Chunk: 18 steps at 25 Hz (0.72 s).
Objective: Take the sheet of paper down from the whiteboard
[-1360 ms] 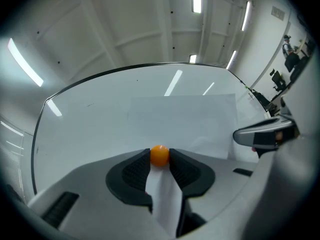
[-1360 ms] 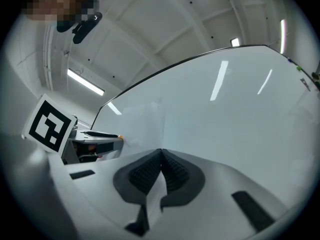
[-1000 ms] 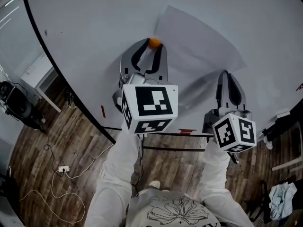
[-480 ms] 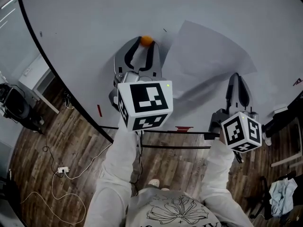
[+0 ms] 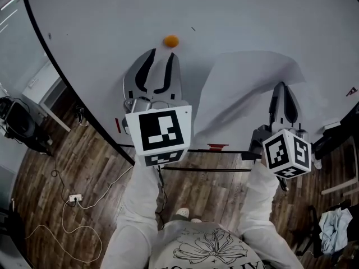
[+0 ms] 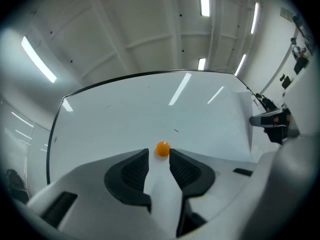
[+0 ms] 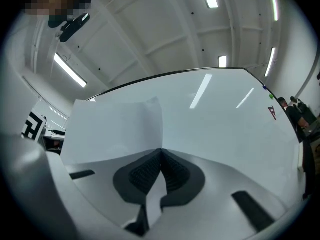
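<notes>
White paper sheet (image 5: 247, 88) pinched in right gripper (image 5: 284, 89).
Head view: sheet against glossy whiteboard (image 5: 101, 27), apart from round orange magnet (image 5: 171, 41). Left gripper view: left gripper (image 6: 159, 155) jaws apart, empty. Right gripper view: jaws clamp sheet edge.

Sheet of paper (image 5: 247, 88): plain white, unmarked, lying loosely against the whiteboard (image 5: 101, 15), its surface bowed and its upper edge curled. One edge is pinched between the closed jaws of the right gripper (image 5: 284, 87). Orange round magnet (image 5: 171, 41): stuck on the bare board, clear of the sheet, off its upper left corner.
</notes>
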Tool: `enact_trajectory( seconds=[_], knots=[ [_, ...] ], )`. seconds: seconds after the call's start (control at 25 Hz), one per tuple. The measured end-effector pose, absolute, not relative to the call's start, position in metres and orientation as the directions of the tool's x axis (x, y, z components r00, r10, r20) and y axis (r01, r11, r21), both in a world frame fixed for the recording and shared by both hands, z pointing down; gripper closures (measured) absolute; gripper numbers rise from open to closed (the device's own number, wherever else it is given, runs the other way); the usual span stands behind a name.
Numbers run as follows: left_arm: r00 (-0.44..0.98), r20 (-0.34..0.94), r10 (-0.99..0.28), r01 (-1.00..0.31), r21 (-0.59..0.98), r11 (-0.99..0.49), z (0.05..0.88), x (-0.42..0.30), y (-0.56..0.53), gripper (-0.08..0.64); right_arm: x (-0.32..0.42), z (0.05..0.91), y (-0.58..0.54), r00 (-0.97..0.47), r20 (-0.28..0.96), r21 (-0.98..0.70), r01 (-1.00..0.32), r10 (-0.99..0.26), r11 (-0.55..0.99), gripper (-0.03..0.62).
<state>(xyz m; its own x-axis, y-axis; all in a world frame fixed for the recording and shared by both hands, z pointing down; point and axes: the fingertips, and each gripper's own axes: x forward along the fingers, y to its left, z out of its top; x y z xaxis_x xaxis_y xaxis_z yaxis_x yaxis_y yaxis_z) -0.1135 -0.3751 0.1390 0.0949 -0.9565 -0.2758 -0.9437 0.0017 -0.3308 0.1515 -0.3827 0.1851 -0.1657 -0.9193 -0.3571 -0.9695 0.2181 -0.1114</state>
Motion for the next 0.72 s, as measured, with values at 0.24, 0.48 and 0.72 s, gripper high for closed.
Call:
enact_trajectory(
  seconds=[0.24,0.48,0.72],
  knots=[
    [0.061,-0.293,-0.954,-0.961,-0.275,0.023,0.152,-0.127,-0.341,0.443,0.153,0.182,-0.368,-0.15,-0.361,-0.057,-0.982,-0.92,0.183,0.591],
    [0.022,-0.278,-0.96,-0.97,-0.239,0.047,0.169,-0.138,-0.313,0.468,0.152,0.179,-0.345,-0.14,-0.372,-0.02,-0.987,-0.918,0.159,0.591],
    [-0.011,-0.269,-0.963,-0.974,-0.216,0.071,0.179,-0.145,-0.292,0.483,0.151,0.181,-0.325,-0.139,-0.375,-0.014,-0.988,-0.916,0.156,0.591]
  ],
)
